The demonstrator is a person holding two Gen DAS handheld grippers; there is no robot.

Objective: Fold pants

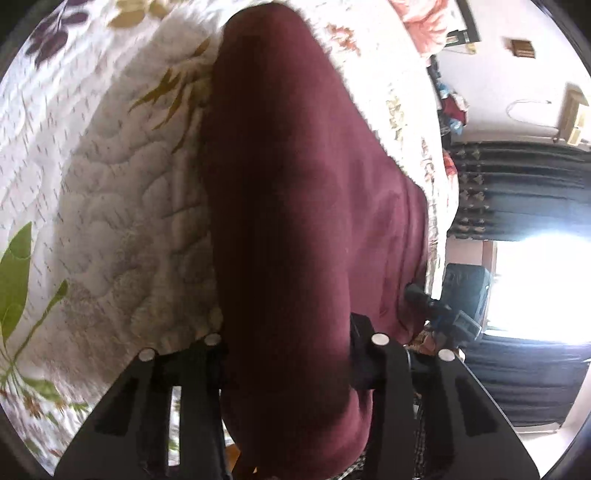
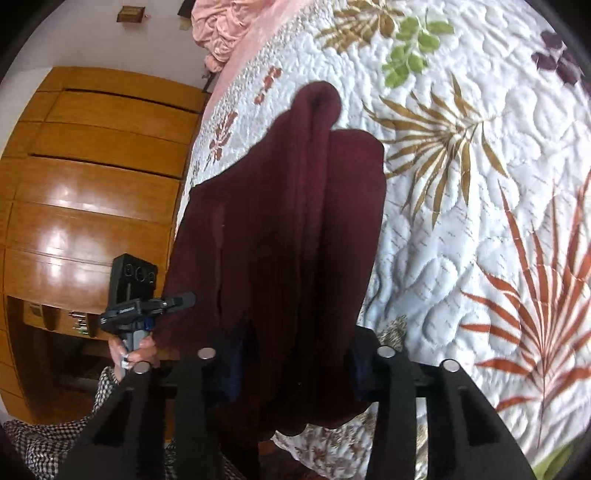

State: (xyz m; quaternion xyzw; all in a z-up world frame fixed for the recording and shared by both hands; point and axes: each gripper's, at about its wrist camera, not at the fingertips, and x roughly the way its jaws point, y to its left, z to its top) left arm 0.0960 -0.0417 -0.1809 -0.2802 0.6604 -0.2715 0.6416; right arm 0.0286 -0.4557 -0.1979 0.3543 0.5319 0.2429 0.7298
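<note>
both the left claw (image 1: pixel 291 354) and right claw (image 2: pixel 295 365) are grasping the maroon pants (image 2: pixel 284 229) above the bed (image 2: pixel 461 229). lower evenly toward twelve o'clock, keeping the held edge taut.

A bedroom in a home, no question. A bed fills most of both views, covered by a white quilted bedspread (image 2: pixel 461 236) printed with palm fronds and leaves, and pink bedding (image 2: pixel 225 33) bunches at its far end. Beside the bed in the right wrist view stands a glossy wooden wardrobe (image 2: pixel 99 177) with panelled fronts. The left wrist view catches dark patterned curtains (image 1: pixel 517 192) next to a window (image 1: pixel 543 284) blazing with daylight, set in pale walls.
</note>
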